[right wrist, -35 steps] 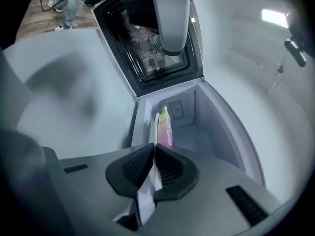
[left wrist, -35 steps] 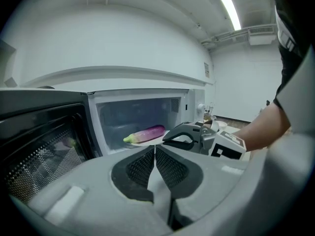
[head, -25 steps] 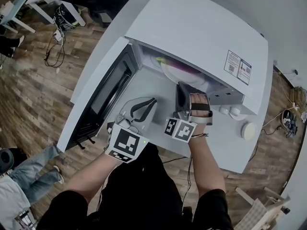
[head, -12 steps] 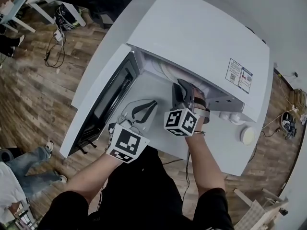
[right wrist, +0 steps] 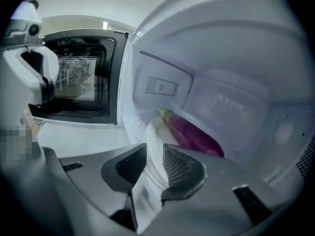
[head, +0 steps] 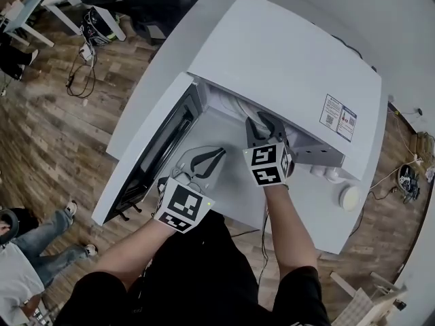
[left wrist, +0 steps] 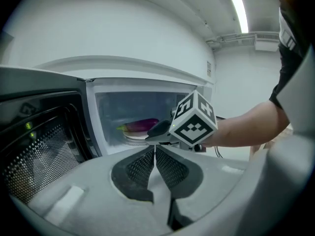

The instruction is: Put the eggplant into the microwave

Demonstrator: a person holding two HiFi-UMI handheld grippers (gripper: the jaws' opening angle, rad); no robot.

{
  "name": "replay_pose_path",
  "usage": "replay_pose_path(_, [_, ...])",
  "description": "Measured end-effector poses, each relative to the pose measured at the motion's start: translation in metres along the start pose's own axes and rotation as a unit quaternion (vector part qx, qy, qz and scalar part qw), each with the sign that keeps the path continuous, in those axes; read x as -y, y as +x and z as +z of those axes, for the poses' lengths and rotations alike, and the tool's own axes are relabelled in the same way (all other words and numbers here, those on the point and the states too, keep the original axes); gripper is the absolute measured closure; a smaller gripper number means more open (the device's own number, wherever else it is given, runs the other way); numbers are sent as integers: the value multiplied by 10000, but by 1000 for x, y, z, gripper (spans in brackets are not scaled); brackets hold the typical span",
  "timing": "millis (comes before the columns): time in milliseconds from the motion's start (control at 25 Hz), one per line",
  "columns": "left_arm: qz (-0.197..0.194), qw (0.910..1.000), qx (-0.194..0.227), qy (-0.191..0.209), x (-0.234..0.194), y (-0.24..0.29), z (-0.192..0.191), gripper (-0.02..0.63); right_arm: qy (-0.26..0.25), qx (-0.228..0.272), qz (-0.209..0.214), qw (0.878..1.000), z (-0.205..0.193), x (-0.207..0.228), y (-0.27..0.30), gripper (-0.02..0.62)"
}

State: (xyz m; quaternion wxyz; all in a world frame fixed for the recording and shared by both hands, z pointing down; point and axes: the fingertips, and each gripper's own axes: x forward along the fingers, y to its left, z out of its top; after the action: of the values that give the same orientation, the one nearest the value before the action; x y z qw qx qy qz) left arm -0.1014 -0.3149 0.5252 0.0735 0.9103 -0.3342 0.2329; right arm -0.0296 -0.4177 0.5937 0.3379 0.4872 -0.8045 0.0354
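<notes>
Open microwave (head: 292, 53), eggplant (right wrist: 194, 134) lying inside.
Its door (head: 153, 158) stood swung wide, and the white plate (right wrist: 153, 132) in the cavity carried the purple eggplant. The right gripper (right wrist: 155, 163), at the opening, had just been spreading its jaws, with nothing pinched between them. The left gripper (left wrist: 154, 154) hung outside, jaws pressed together and empty.
</notes>
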Motion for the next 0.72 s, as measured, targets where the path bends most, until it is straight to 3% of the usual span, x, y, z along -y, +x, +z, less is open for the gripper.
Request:
replay_pose_path(240, [-31,10000,-30,22,3,-7,5,586,464,-28,85,9989,3,6,1,479])
replay_pose_path(480, [-70,9999,-135,-43,8,-22,5,586,568,-60,116,9983,2,-4,-17,474])
replay_pose_path(720, [-365,9971,-125,-654,33,-54,9,586,951,-7,325,9949,1,-31,-64,476])
